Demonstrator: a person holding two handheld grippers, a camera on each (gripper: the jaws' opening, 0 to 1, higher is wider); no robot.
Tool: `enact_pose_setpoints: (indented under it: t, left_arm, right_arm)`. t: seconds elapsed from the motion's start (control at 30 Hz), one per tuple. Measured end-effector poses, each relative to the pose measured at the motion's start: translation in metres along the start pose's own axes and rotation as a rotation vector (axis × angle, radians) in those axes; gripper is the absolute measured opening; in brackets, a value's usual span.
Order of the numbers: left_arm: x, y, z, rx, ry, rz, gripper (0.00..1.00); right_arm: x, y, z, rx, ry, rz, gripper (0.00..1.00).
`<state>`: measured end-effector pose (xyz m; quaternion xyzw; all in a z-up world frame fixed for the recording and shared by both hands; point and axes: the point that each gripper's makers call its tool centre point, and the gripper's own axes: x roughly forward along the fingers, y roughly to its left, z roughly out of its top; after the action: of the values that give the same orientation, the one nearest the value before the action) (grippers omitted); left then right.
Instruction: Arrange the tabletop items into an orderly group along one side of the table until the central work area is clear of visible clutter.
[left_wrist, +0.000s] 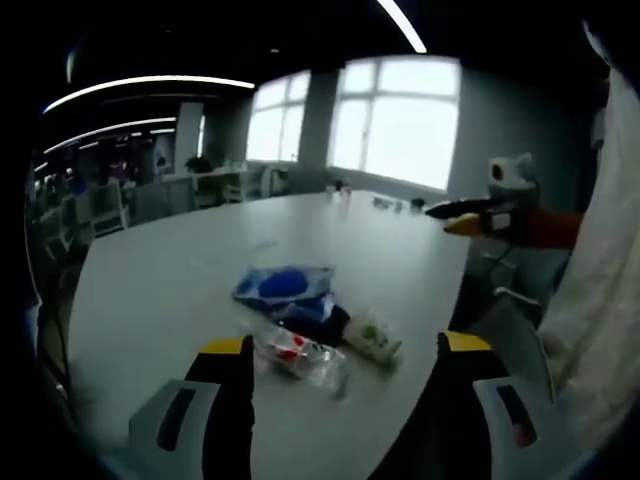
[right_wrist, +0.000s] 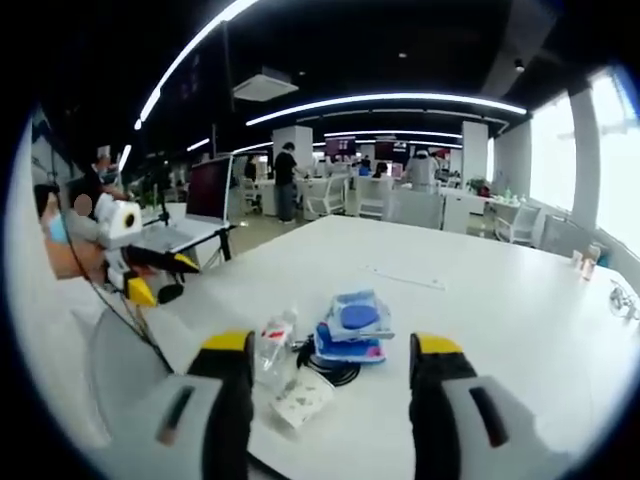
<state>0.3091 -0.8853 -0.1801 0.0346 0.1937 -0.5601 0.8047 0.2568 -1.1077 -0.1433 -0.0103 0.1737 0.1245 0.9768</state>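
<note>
A small cluster of items lies on the white table (left_wrist: 160, 280). In the left gripper view it is a blue packet (left_wrist: 285, 285), a dark cable (left_wrist: 335, 320), a clear bottle with a red label (left_wrist: 300, 355) and a white packet (left_wrist: 372, 337). My left gripper (left_wrist: 345, 355) is open just short of the bottle, holding nothing. The right gripper view has the blue packets (right_wrist: 352, 322) stacked, the bottle (right_wrist: 275, 345) on its side, the white packet (right_wrist: 303, 400) and the black cable (right_wrist: 335, 372). My right gripper (right_wrist: 335, 365) is open above them. The right gripper (left_wrist: 470, 215) hovers over the table's edge.
The left gripper (right_wrist: 150, 265) comes in from the left. A person's white sleeve (left_wrist: 600, 280) fills the right side. A laptop (right_wrist: 205, 195) stands off the table's left corner. Small items (right_wrist: 585, 262) sit at the far right edge. Desks, chairs and people stand behind.
</note>
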Motion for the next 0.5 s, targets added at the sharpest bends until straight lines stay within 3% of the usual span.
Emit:
enact_pose_setpoints:
  t: [0.5]
  left_arm:
    - [0.019,0.013,0.013,0.027,0.000,-0.029,0.72]
  right_arm:
    - [0.018,-0.003,0.001,0.024,0.019,-0.003,0.57]
